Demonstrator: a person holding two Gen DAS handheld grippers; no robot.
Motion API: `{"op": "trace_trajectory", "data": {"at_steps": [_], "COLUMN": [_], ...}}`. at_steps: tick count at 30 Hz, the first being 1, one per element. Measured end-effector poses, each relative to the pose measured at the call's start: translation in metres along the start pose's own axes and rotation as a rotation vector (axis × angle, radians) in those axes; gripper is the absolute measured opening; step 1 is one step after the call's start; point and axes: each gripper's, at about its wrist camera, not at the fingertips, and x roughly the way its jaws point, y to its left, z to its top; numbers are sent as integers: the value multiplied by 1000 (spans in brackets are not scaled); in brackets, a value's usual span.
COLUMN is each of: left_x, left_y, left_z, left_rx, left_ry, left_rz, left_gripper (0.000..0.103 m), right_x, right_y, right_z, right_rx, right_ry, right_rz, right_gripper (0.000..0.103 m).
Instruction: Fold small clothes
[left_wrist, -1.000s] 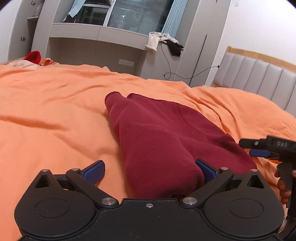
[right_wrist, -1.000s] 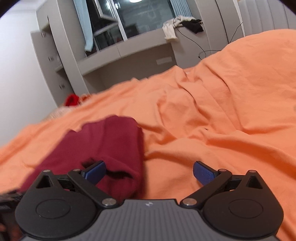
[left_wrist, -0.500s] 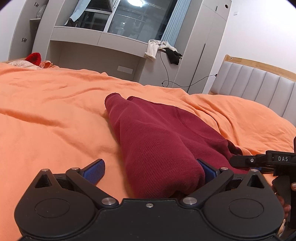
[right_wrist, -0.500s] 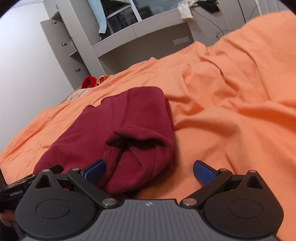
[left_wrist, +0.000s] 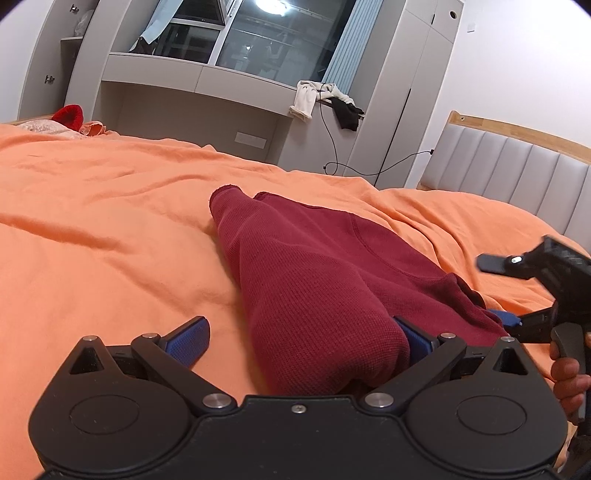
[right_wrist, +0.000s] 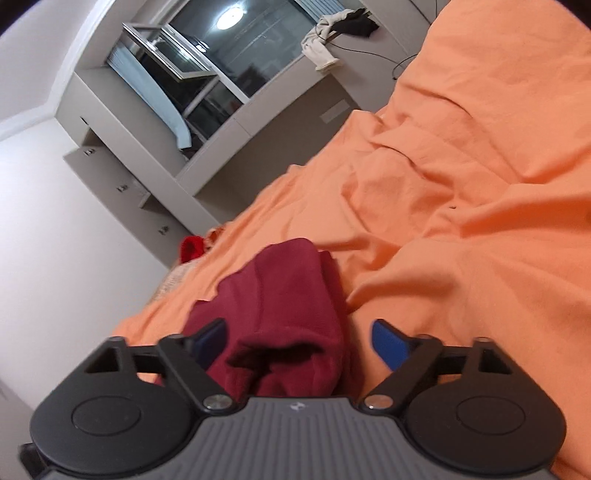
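A dark red folded garment (left_wrist: 314, 273) lies on the orange bedspread (left_wrist: 110, 236). My left gripper (left_wrist: 303, 332) is open, its jaws wide on either side of the garment's near folded end. My right gripper (right_wrist: 299, 339) is open too, tilted, with the garment's (right_wrist: 288, 310) other near end between its blue pads. In the left wrist view the right gripper (left_wrist: 535, 291) shows at the garment's right edge, held by a hand.
A padded grey headboard (left_wrist: 517, 170) stands at the right. Grey cabinets and a window shelf (left_wrist: 192, 77) lie beyond the bed, with clothes (left_wrist: 325, 99) draped on them. A bright red item (left_wrist: 68, 114) sits at the bed's far left edge.
The right gripper has swung in over the garment's end and tilted. The left gripper has pitched up a little, staying open around the near fold.
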Motion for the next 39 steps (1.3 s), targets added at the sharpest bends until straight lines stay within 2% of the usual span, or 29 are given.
{"op": "trace_trajectory", "data": {"at_steps": [3,9,11,14,21,25,28,32,35,37,39], "left_x": [0,0,0,0,0,0,0,0,0,0,0], "left_y": [0,0,0,0,0,0,0,-1,0,0,0], "left_z": [0,0,0,0,-1,-1,-1,-1,-1,-1,-1], "left_rx": [0,0,0,0,-3,-3,-3,-3,-3,-3,-4], "left_ry": [1,0,1,1,1,1,1,0,0,0,0], "left_rz": [1,1,1,0,-1,-1,-1,-1,-1,-1,-1], "left_gripper": [103,103,103,103,103,103,103,103,103,103,103], "right_x": [9,16,16,15,11,13,15,17,16,15,14], "right_y": [4,19,25,35,65,85,96,98,94,91,86], "right_z": [-2,-5,-6,-9,-28,-44,-55,-58,-53,-49,-42], "right_rx": [-30,-139,-172,-256,-515,-664,-751,-766,-740,-718,-671], "right_ry": [15,-7,-15,-34,-87,-103,-104,-103,-96,-88,-72], "right_rz": [-39,-80,-94,-110,-159,-150,-146,-145,-141,-144,-136], "right_gripper": [64,45,40,38,38,38,43,45,50,58,75]}}
